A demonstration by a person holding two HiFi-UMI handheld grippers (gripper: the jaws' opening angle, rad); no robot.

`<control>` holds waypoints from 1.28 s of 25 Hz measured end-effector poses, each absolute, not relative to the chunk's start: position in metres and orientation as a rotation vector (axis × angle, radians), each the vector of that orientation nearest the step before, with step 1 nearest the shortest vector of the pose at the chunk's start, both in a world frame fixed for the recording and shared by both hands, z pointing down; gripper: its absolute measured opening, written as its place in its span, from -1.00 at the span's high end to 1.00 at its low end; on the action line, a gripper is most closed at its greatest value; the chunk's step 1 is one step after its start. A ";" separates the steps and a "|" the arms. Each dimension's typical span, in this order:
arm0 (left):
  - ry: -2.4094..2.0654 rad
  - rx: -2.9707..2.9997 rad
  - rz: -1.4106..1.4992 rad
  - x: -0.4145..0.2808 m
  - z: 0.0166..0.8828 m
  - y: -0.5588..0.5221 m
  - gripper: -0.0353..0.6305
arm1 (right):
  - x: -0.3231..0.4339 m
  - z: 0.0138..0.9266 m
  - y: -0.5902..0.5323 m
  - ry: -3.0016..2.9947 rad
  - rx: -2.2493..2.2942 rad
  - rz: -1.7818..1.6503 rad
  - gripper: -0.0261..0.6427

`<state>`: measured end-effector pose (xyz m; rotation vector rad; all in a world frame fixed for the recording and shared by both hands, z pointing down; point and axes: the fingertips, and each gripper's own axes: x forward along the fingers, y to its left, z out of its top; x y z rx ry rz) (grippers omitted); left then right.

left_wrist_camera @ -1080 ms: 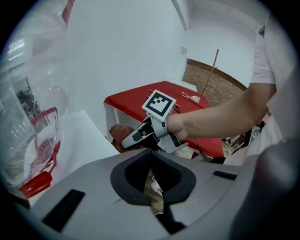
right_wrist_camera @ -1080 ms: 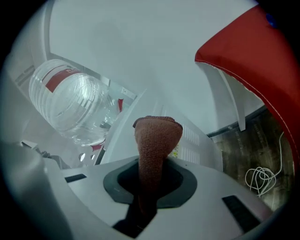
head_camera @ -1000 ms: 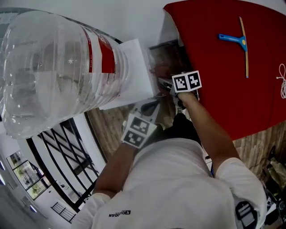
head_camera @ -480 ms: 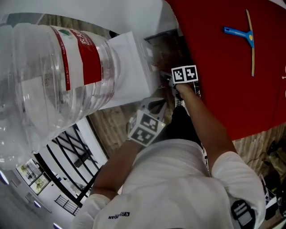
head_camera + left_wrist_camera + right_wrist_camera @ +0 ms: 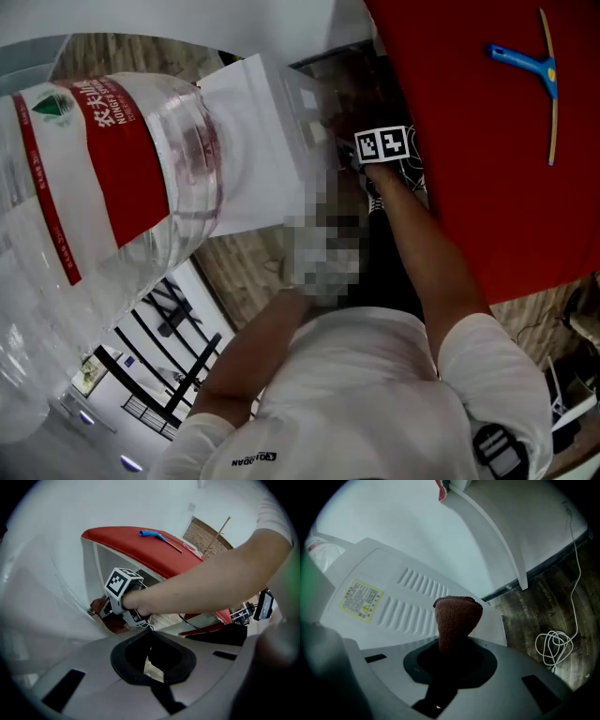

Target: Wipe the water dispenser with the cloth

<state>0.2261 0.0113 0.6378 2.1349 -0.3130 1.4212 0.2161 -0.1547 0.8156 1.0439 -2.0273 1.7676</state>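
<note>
The cloth (image 5: 457,618) looks soft and light, so I judge a low pinch keeps it firm. My right claw (image 5: 451,654) grips its bunched base, close to the water dispenser (image 5: 389,604) and its vented white back panel. My left claw (image 5: 152,657) is pressed together, holding nothing.

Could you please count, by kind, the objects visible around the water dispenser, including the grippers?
Water dispenser: 1
Water bottle: 1
Cloth: 1
Squeegee: 1
Red table: 1
Coiled cable: 1
Grippers: 2, the left gripper and the right gripper
Total: 8
</note>
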 end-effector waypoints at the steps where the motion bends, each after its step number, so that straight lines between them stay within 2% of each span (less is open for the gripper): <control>1: -0.308 2.111 1.426 0.225 0.644 0.015 0.93 | 0.215 0.823 -0.154 -2.018 1.045 1.778 0.76; 10: -0.292 1.957 1.498 0.204 0.720 0.022 0.93 | 0.204 0.898 -0.156 -1.941 0.994 1.755 0.76; 22: -0.202 1.850 1.597 0.189 0.751 0.045 0.93 | 0.219 0.958 -0.139 -1.797 0.987 1.729 0.76; 27: -0.207 1.857 1.605 0.187 0.752 0.043 0.93 | 0.220 0.945 -0.151 -1.828 1.029 1.665 0.76; 32: -0.217 1.893 1.633 0.187 0.743 0.035 0.93 | 0.224 0.891 -0.157 -1.871 1.107 1.517 0.76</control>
